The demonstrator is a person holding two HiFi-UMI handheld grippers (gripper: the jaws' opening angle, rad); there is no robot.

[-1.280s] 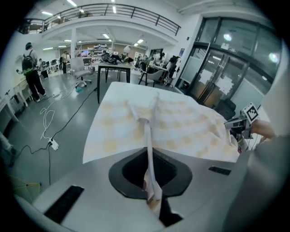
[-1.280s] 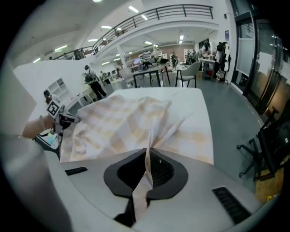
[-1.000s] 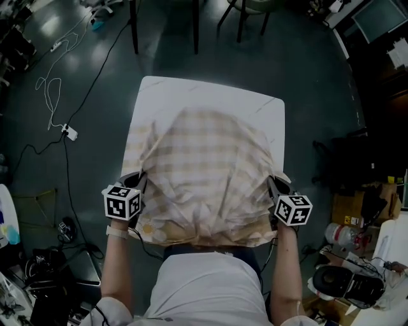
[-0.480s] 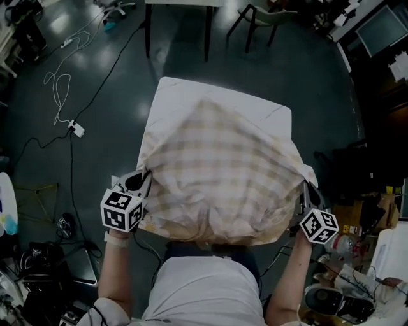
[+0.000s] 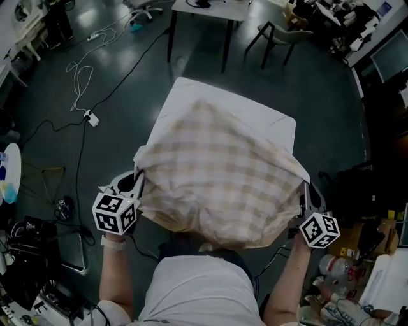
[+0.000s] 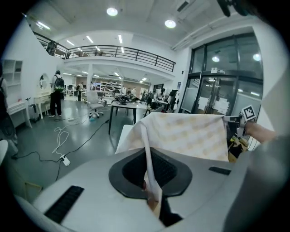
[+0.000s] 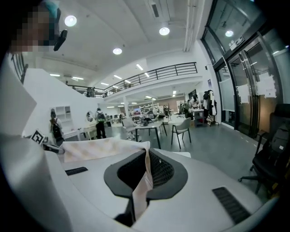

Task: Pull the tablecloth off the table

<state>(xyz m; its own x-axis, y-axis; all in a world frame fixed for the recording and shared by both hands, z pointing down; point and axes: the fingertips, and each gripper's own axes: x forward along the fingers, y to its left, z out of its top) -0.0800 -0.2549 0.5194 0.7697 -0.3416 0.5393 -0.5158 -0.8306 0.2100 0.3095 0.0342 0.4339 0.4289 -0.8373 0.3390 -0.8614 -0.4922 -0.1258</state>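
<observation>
A beige checked tablecloth (image 5: 220,175) hangs stretched between my two grippers, lifted over the near half of a small white table (image 5: 210,99). My left gripper (image 5: 136,180) is shut on the cloth's left corner; the fabric (image 6: 147,154) runs pinched between its jaws. The right gripper (image 5: 304,194) is shut on the right corner, with a strip of cloth (image 7: 145,174) caught between its jaws. The cloth's far edge still lies on the tabletop, whose far part shows bare.
A dark desk (image 5: 207,9) and a chair (image 5: 280,35) stand beyond the table. Cables and a power strip (image 5: 91,118) lie on the floor at the left. Boxes and clutter (image 5: 376,235) crowd the right side. People (image 6: 56,93) stand far off.
Both grippers have risen and drawn apart with the cloth, which now hangs higher and tauter. More of the bare white tabletop shows at the far side.
</observation>
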